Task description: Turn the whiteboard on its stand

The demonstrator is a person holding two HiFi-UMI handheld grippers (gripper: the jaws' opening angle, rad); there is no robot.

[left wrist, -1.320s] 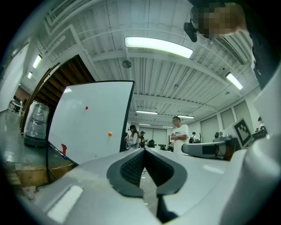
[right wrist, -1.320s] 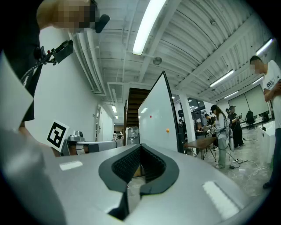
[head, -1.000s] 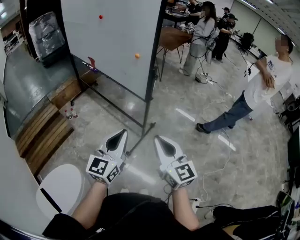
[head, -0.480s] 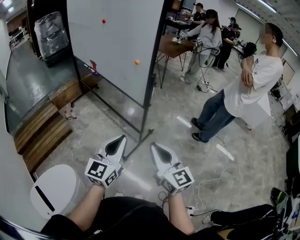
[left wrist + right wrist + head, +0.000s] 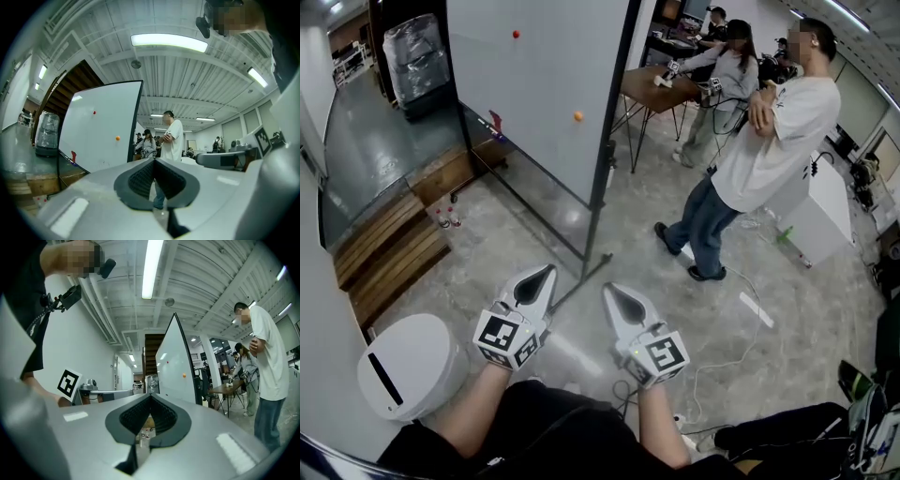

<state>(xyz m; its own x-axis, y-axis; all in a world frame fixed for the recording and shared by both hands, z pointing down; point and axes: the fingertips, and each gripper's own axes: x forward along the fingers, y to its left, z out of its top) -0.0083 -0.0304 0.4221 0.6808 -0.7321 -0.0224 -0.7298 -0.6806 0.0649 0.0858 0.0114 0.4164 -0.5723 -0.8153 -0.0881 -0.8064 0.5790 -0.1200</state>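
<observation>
The whiteboard [image 5: 544, 84] stands upright on its black-framed stand ahead of me, seen nearly edge-on, with a red and an orange magnet on its face. One stand foot [image 5: 581, 281] reaches the floor just beyond my hands. My left gripper [image 5: 547, 272] and right gripper [image 5: 608, 289] are held side by side low in the head view, short of the board and not touching it. Both are shut with nothing between the jaws. The left gripper view shows the whiteboard [image 5: 101, 136] beyond the left gripper [image 5: 153, 161]. The right gripper view shows the whiteboard [image 5: 174, 366] past the right gripper [image 5: 150, 397].
A person in a white shirt [image 5: 759, 159] stands with folded arms right of the board. Other people gather at a wooden table [image 5: 652, 84] behind it. A white round bin [image 5: 408, 366] sits at my left, wooden steps [image 5: 394, 244] beyond it, and cables [image 5: 741, 319] lie on the floor at right.
The person in the white shirt has walked leftward, closer to the board. Both grippers stay shut and side by side, hardly moved.
</observation>
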